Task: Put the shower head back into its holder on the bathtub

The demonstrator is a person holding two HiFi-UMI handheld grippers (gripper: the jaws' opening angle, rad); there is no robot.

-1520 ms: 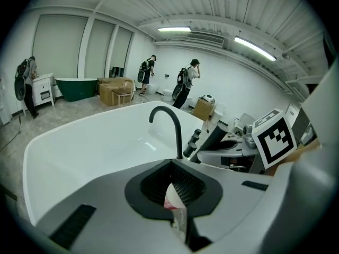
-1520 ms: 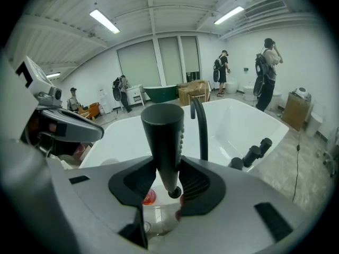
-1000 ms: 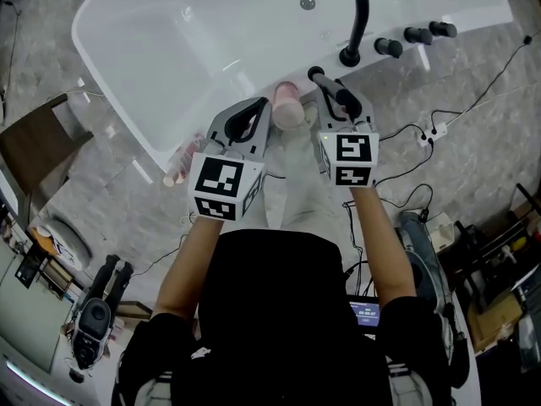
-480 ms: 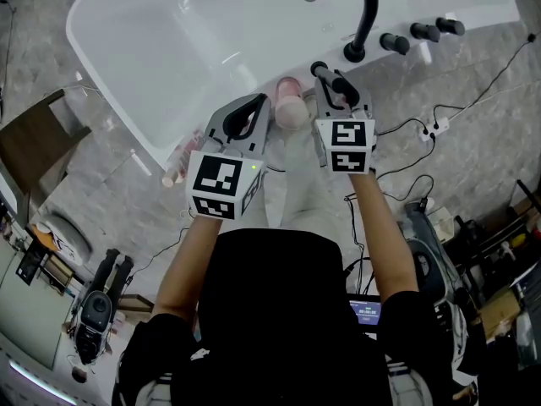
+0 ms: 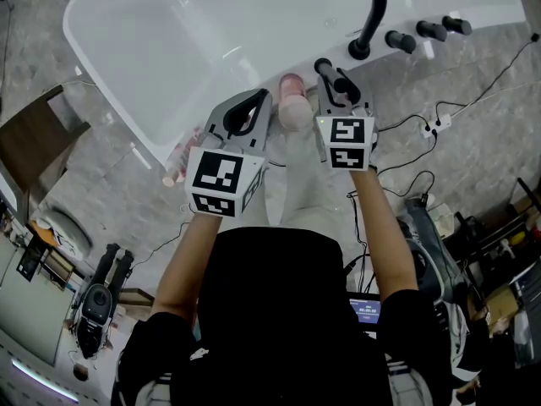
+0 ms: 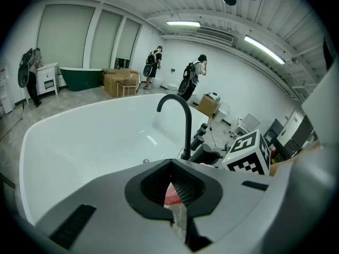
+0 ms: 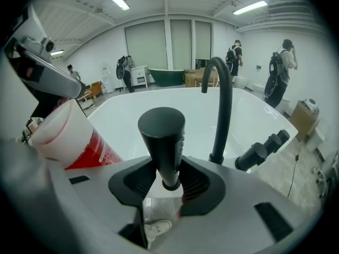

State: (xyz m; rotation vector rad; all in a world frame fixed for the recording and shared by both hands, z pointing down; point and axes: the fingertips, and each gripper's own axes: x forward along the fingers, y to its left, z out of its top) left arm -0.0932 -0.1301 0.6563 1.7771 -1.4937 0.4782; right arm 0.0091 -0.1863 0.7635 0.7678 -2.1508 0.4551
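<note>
My right gripper (image 5: 331,87) is shut on the black cylindrical shower head (image 5: 324,68), holding it over the rim of the white bathtub (image 5: 128,100), just left of the black curved faucet (image 5: 372,19). In the right gripper view the shower head (image 7: 161,134) stands upright between the pads, with the faucet (image 7: 221,105) behind it. My left gripper (image 5: 256,101) hovers over the rim further left, shut with nothing in it (image 6: 170,165). I cannot make out the holder; the gripper covers the rim there.
A pink and white bottle with a red label (image 5: 292,106) stands on the rim between the grippers. Three black knobs (image 5: 429,30) sit right of the faucet. Cables and a power strip (image 5: 439,125) lie on the floor at right, a wooden table (image 5: 34,146) at left.
My right gripper has sunk a little toward the tub rim with the shower head still in it. The left gripper has stayed where it was.
</note>
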